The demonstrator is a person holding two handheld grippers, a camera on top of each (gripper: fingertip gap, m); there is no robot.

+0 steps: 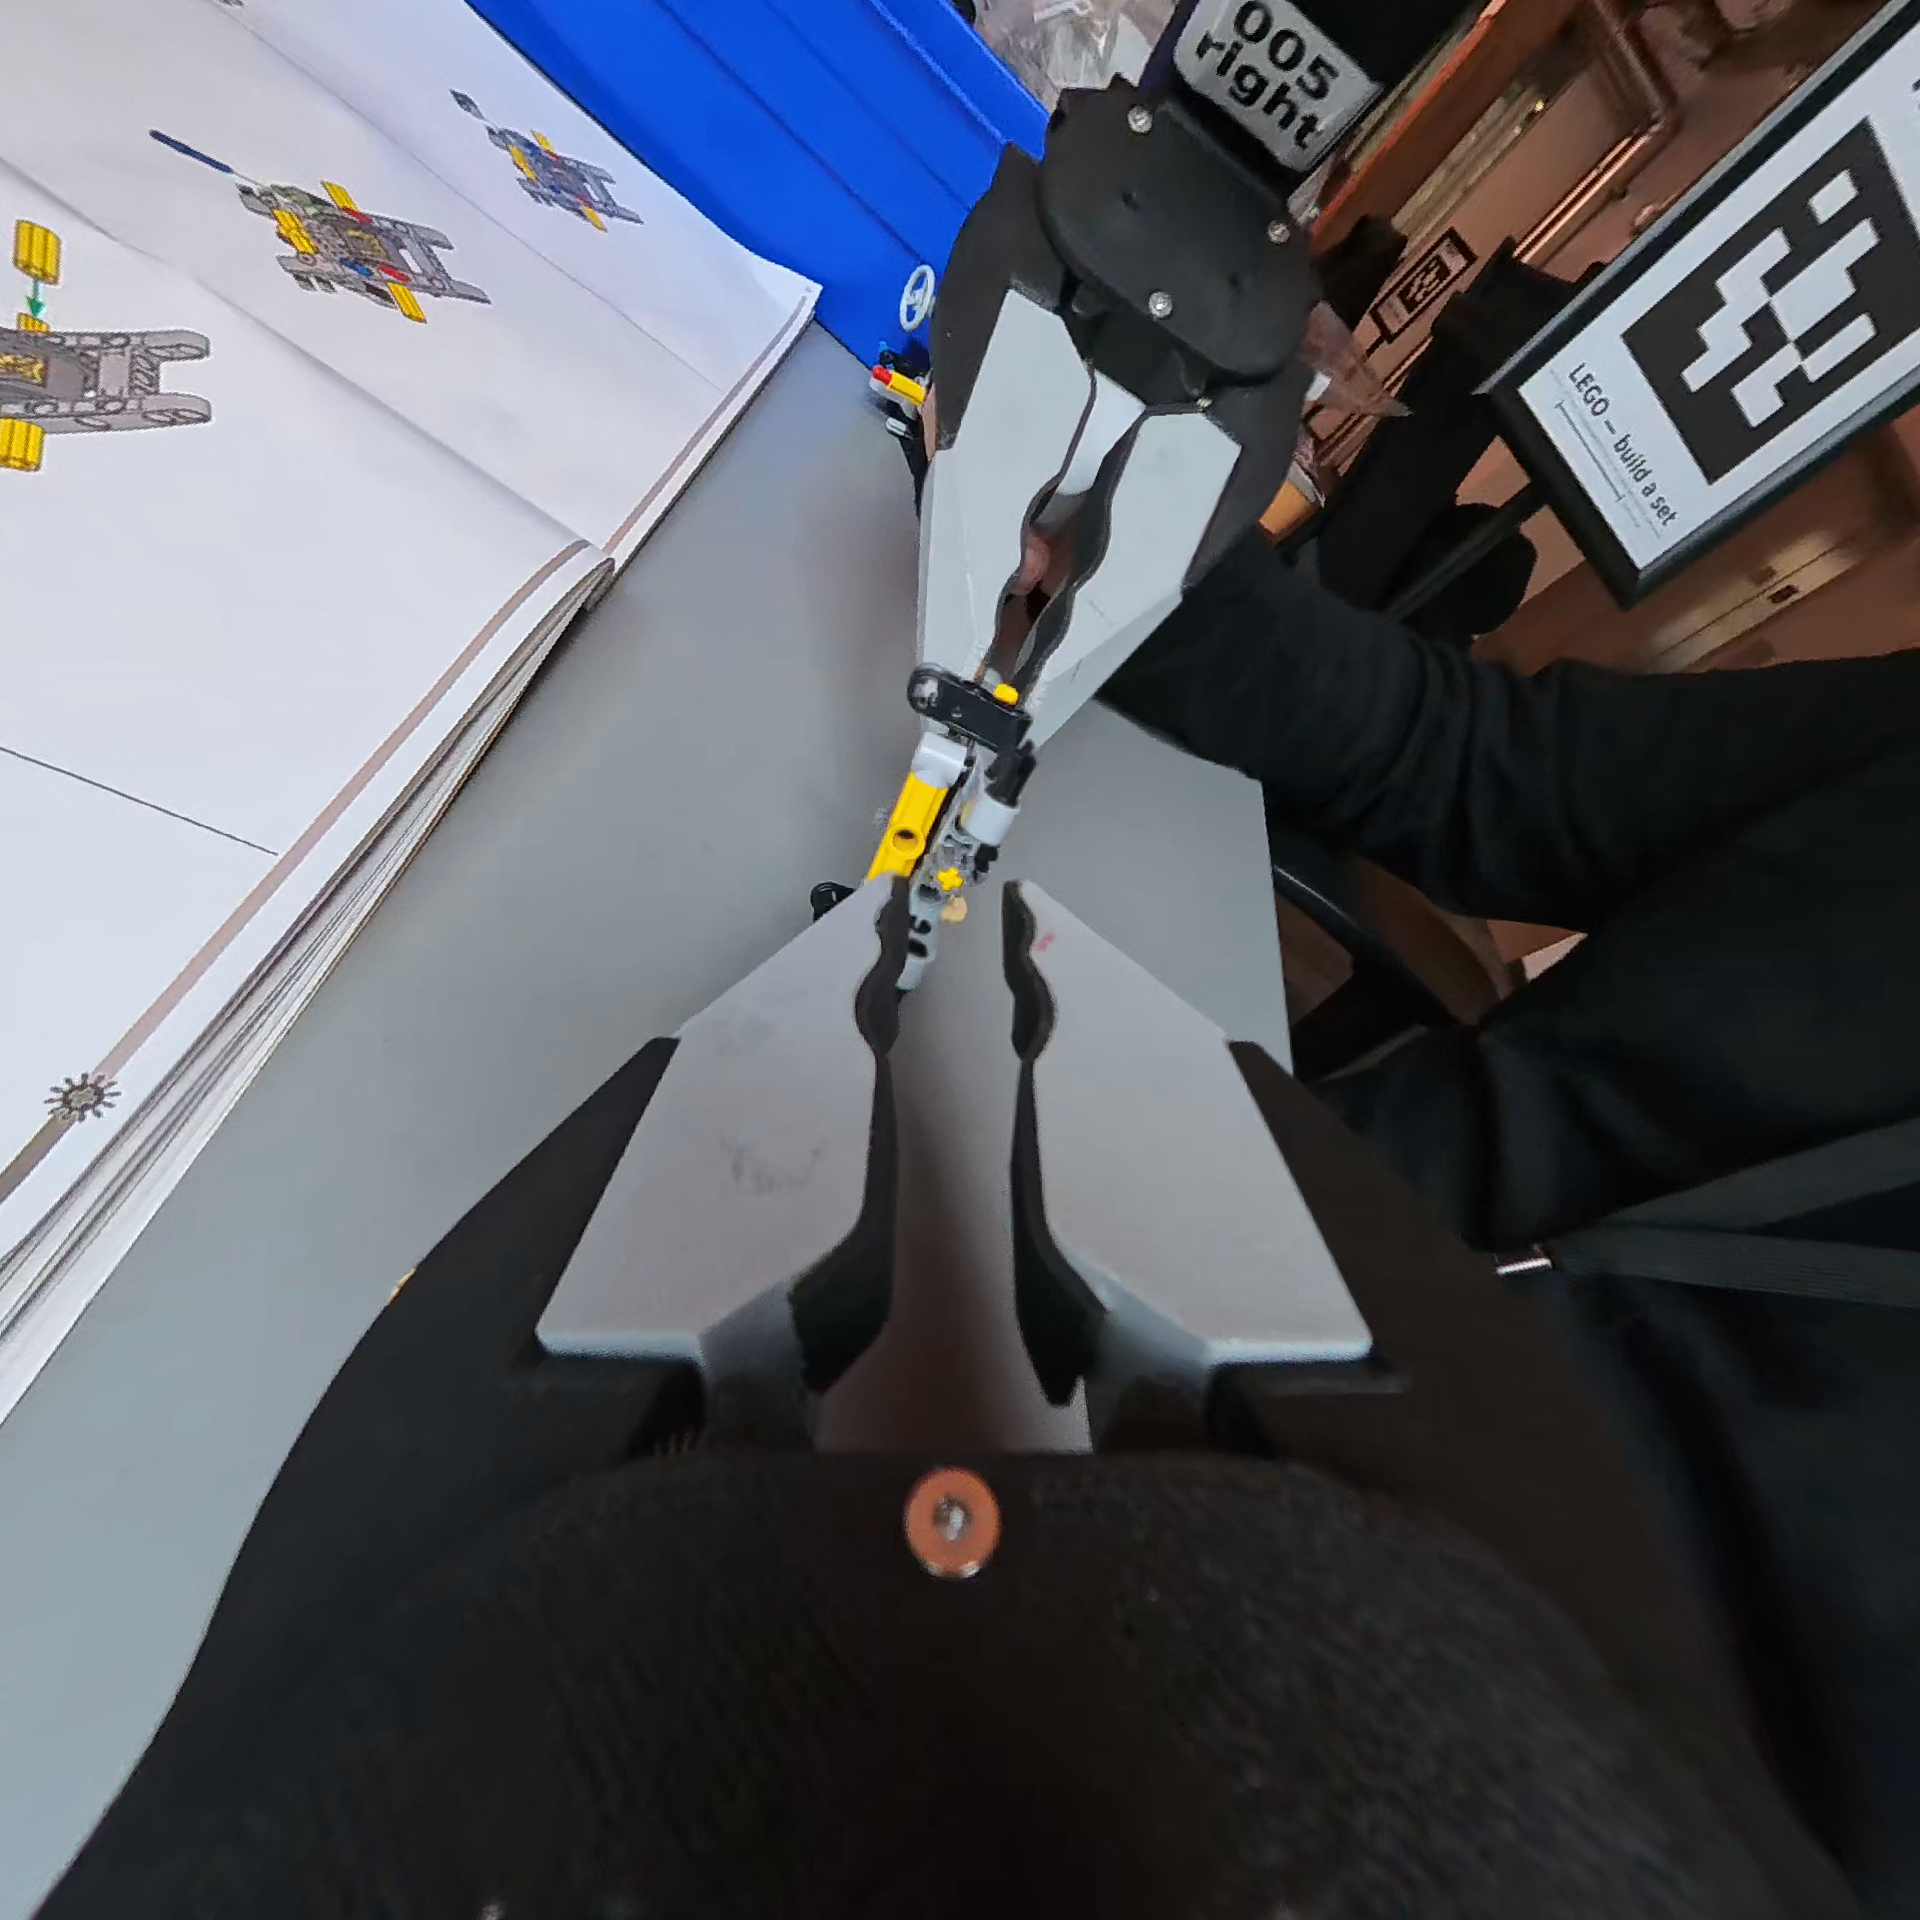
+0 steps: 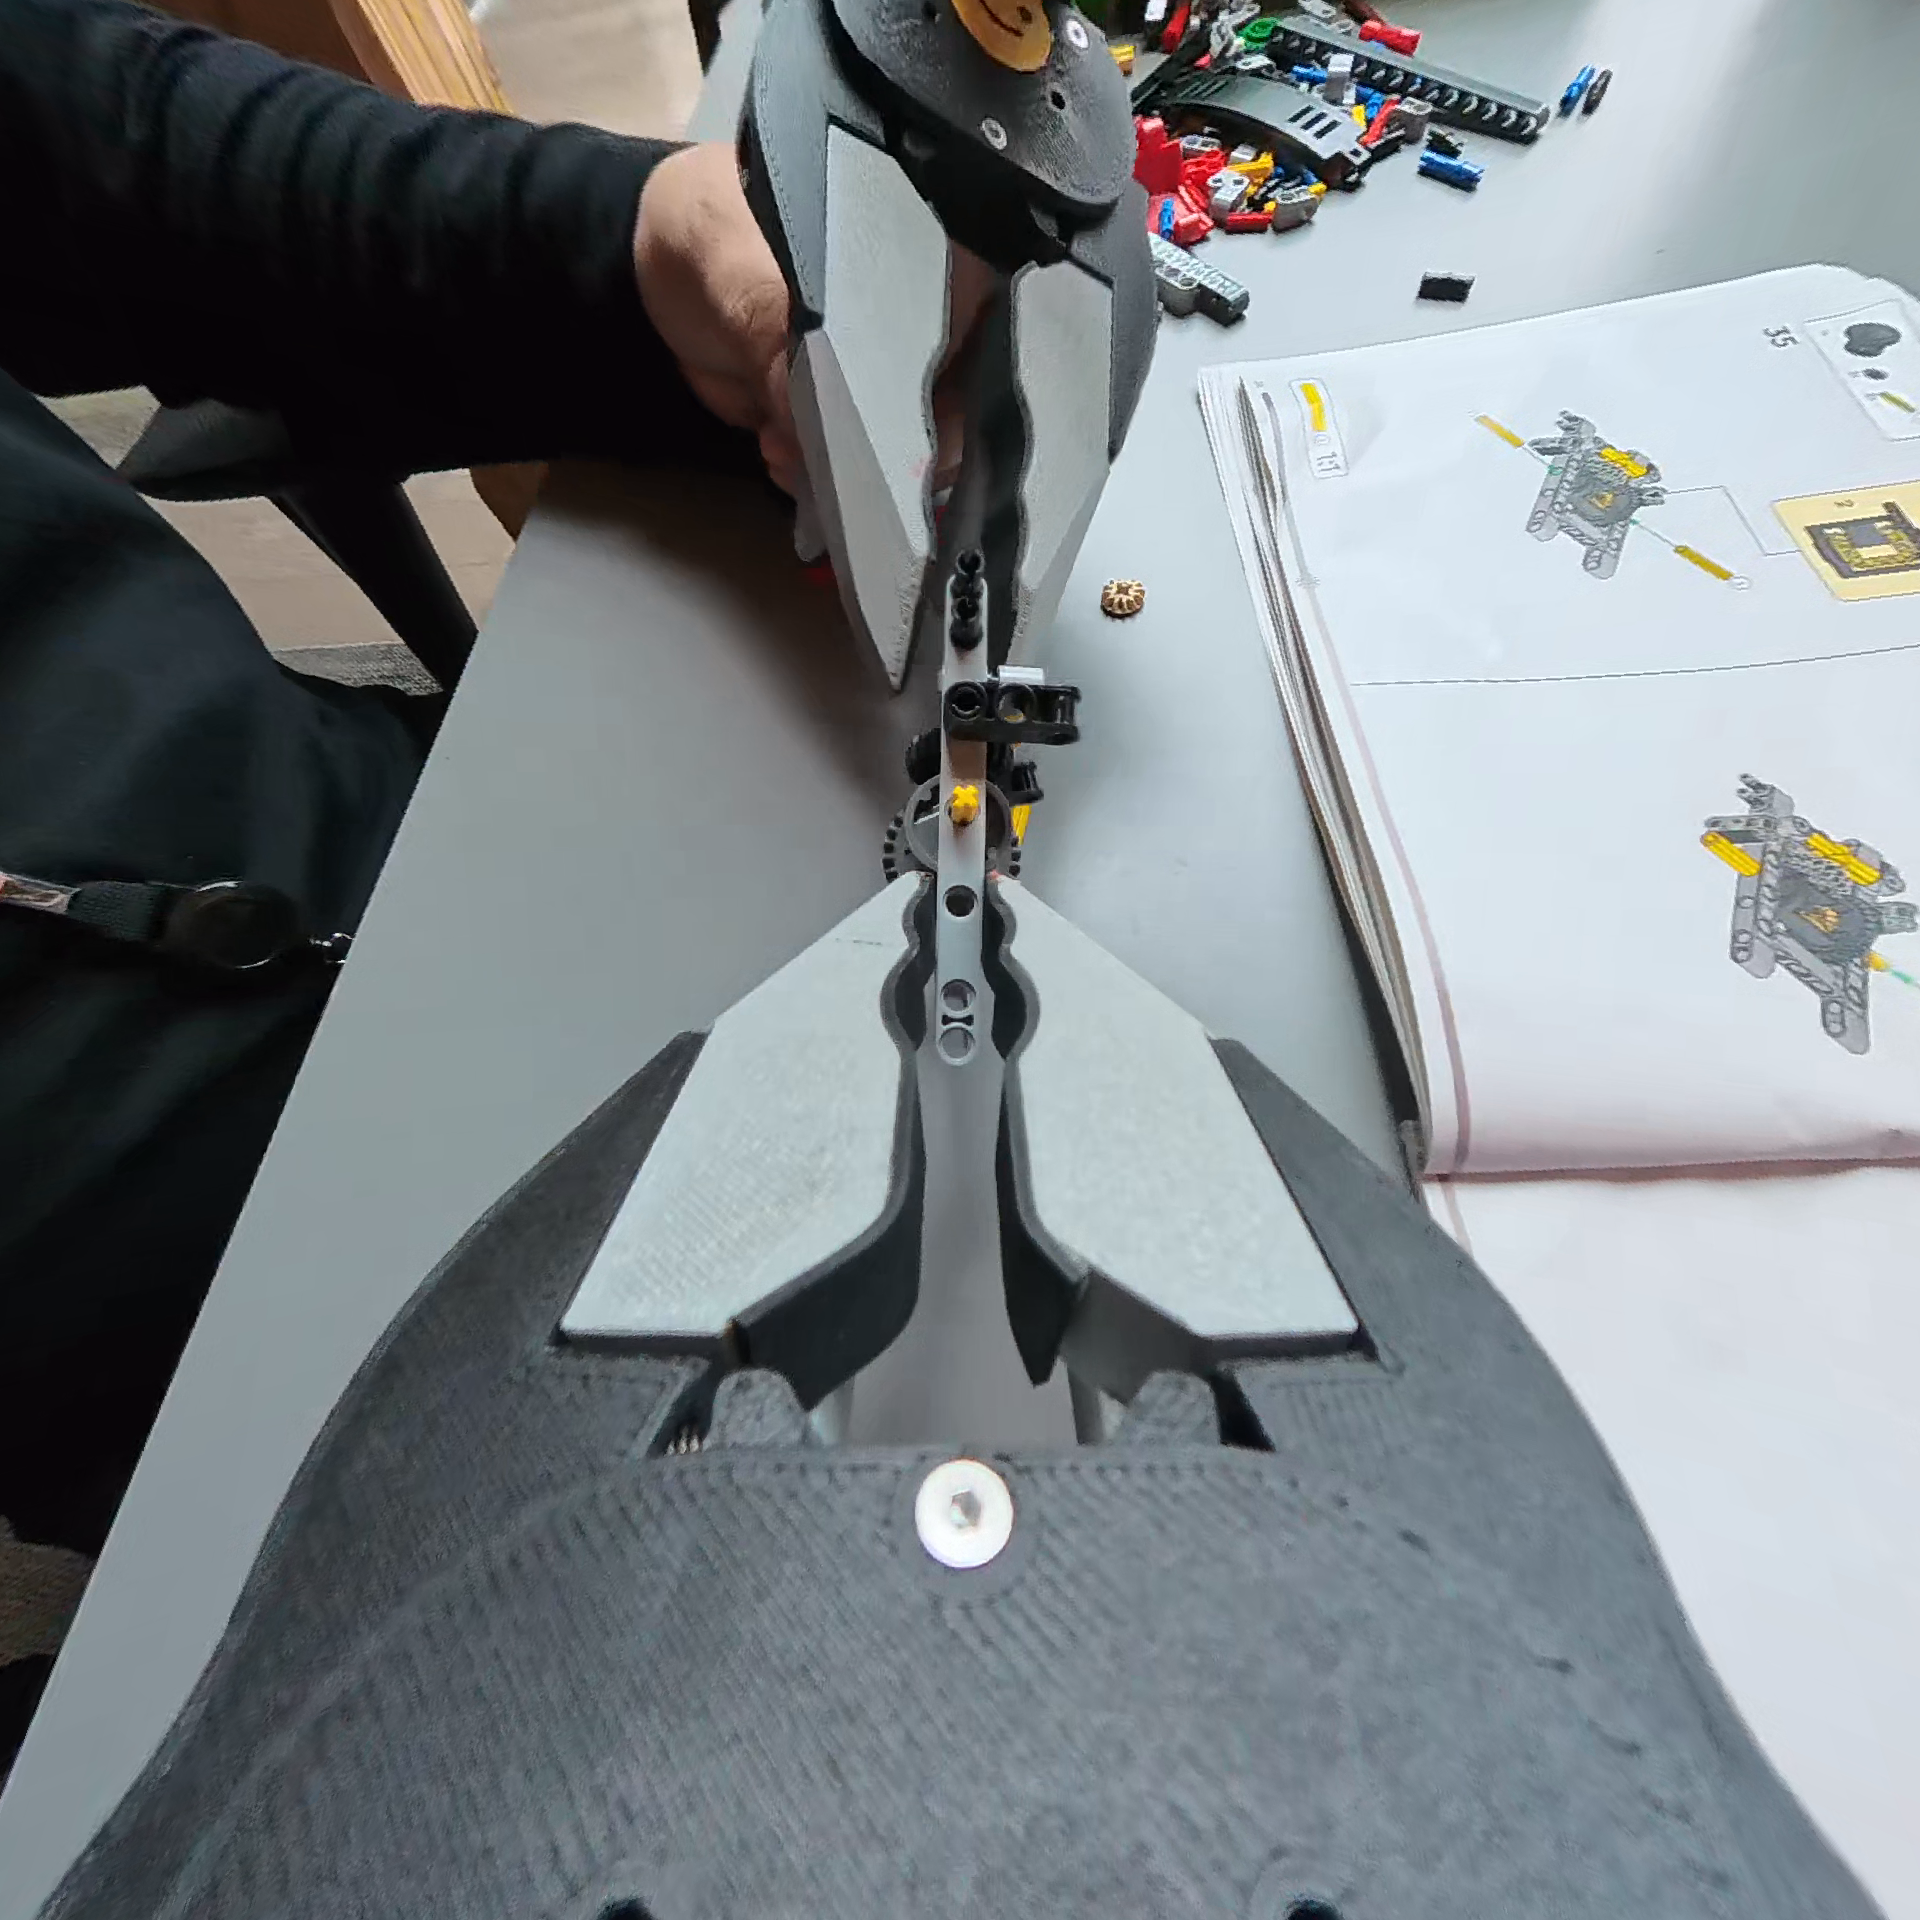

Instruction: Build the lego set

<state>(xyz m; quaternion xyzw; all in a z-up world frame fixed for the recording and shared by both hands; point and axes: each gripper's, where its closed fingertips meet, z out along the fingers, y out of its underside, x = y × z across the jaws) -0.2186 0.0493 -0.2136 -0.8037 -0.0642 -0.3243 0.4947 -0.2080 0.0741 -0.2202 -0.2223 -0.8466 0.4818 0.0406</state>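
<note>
The half-built lego assembly hangs just above the grey tabletop, near its edge, held between the two grippers, which face each other tip to tip. The right gripper has its fingers closed on the long light-grey beam of the assembly, gripping its flat sides. The left gripper is partly open: its left finger touches the grey and yellow end of the model, the other stands clear, so it holds nothing firmly. The model looks light and stiff but loosely pinned; the black connector, the gear and the yellow axle could pop off or twist under a squeeze. The beams' flat faces seem the safest hold. The open instruction booklet lies beside it, loose bricks farther off.
</note>
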